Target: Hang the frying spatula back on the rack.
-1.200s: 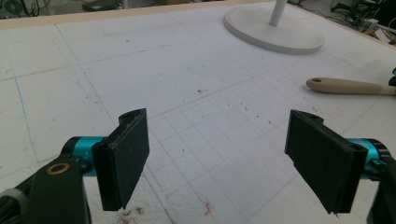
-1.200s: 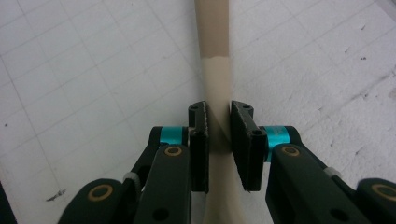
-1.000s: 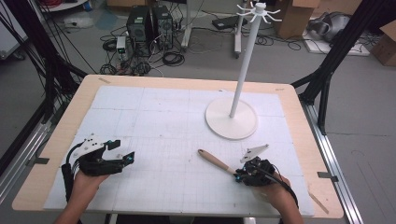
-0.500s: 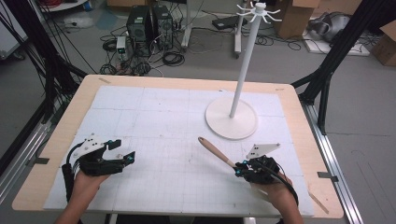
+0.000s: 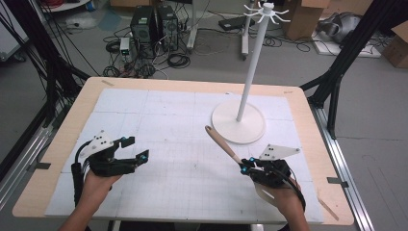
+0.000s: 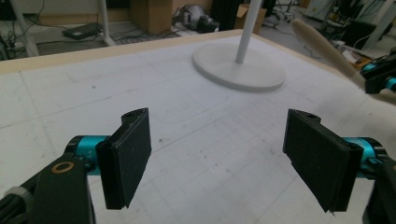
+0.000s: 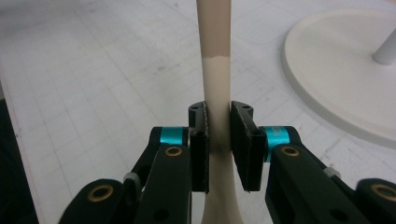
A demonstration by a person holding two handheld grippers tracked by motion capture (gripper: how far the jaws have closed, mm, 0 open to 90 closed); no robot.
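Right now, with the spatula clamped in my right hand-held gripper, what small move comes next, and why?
Probably raise the right hand-held gripper further, toward the white stand. Its jaws are shut on the wooden spatula, whose handle points at the hooks high above. The left hand-held gripper is open and idle.

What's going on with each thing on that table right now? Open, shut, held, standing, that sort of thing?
Left gripper: open, nothing between its jaws, above the white mat.
Right gripper: shut on the wooden utensil.
Wooden utensil: held by its pale neck, handle end pointing up and away, off the table.
White stand: upright on its round base, hooks at the top bare.
Table: covered by a white gridded mat.
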